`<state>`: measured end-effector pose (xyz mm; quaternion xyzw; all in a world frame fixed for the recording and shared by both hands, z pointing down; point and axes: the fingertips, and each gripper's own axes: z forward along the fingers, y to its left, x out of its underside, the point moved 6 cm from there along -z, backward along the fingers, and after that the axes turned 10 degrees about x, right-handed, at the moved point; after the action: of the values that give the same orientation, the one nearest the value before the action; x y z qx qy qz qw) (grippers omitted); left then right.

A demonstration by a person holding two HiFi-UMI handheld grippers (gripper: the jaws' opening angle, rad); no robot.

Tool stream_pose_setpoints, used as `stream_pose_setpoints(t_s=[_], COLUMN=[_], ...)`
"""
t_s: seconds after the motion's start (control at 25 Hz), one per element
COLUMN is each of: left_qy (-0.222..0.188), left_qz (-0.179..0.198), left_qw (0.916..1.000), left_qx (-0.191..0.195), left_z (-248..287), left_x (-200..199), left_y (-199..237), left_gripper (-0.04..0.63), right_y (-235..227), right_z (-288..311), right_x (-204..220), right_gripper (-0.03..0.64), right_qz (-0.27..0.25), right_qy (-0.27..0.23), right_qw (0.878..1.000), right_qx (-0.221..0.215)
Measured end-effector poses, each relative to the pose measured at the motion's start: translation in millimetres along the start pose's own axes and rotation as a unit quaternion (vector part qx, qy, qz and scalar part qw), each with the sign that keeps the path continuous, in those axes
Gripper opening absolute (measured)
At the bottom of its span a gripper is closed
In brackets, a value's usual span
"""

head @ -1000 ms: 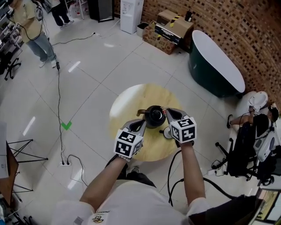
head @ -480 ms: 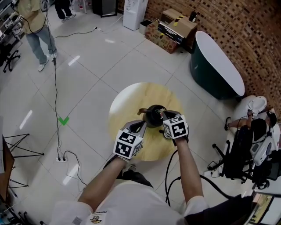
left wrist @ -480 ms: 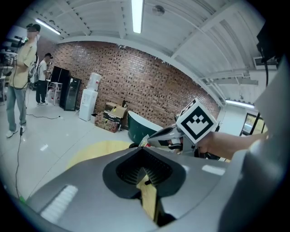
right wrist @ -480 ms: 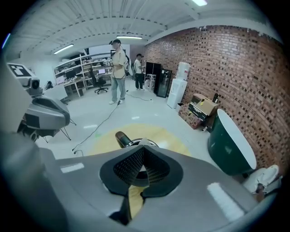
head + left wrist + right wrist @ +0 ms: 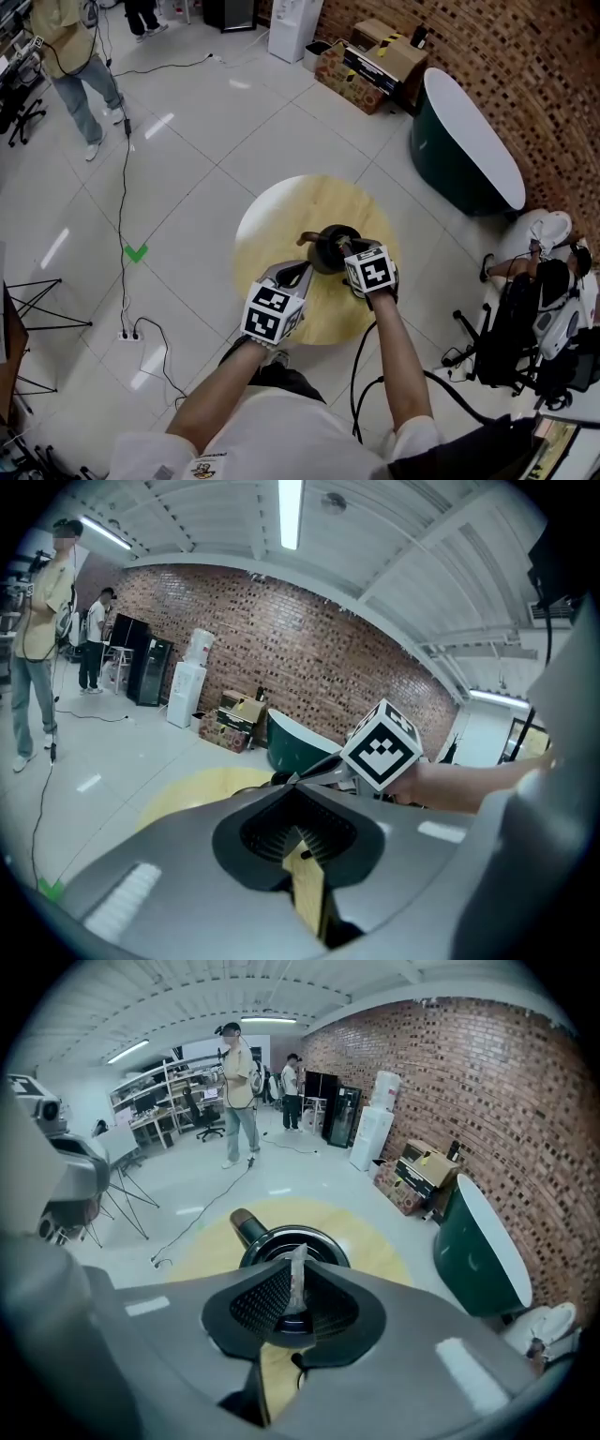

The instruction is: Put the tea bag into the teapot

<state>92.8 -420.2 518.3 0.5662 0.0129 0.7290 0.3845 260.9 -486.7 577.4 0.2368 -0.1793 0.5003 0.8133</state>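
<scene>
Hanging tea bag [image 5: 296, 1283]: pinched upright between the pads of the right claw [image 5: 297, 1262], directly over the open mouth of the teapot [image 5: 262, 1241] and not yet let go.
Teapot: dark (its brown handle [image 5: 306, 239] sticks out to the person's left), standing near the middle of the worktop [image 5: 281, 211].
Right claw: clenched on the tea bag, tips above the teapot's rim.
Left claw [image 5: 300, 270]: clenched on nothing, jaws together, held just beside the teapot, apart from it.
Worktop: round, pale yellow, on a white tiled floor [image 5: 187, 169].
Surroundings: a dark green tub [image 5: 464, 141] by a brick wall [image 5: 525, 75]; cardboard boxes [image 5: 375, 66] beyond; a person [image 5: 70, 52] standing well apart, far left.
</scene>
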Motion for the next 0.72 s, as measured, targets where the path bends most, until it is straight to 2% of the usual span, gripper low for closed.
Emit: stream_pose_setpoints(t_s=[0.08, 0.32, 0.36, 0.4, 0.48, 0.6, 0.72], left_qy=[0.000, -0.001, -0.001, -0.001, -0.003, -0.009, -0.019], left_qz=[-0.001, 0.000, 0.001, 0.002, 0.005, 0.013, 0.026], left_qw=[1.0000, 1.0000, 1.0000, 1.0000, 1.0000, 0.9999, 0.9994], left_qx=[0.000, -0.001, -0.001, -0.001, -0.001, -0.004, -0.012], left_z=[-1, -3, -3, -3, -4, -6, -8], left_x=[2, 6, 6, 6, 5, 1, -4], left_y=[2, 5, 5, 5, 5, 3, -3], left_gripper=[0.012, 0.012, 0.012, 0.012, 0.012, 0.012, 0.012], right_y=[1, 1, -1, -2, -3, -5, -9], right_z=[1, -12, -18, -24, -39, -65, -87], right_x=[0, 0, 1, 2, 4, 8, 19], right_gripper=[0.072, 0.079, 0.063, 0.002, 0.002, 0.002, 0.000], right_qz=[0.007, 0.033, 0.045, 0.058, 0.088, 0.151, 0.225], right_qy=[-0.004, -0.029, -0.038, -0.049, -0.074, -0.125, -0.188], right_qw=[1.000, 0.999, 0.998, 0.997, 0.993, 0.981, 0.956], right_qx=[0.000, 0.005, 0.008, 0.010, 0.010, 0.002, -0.023])
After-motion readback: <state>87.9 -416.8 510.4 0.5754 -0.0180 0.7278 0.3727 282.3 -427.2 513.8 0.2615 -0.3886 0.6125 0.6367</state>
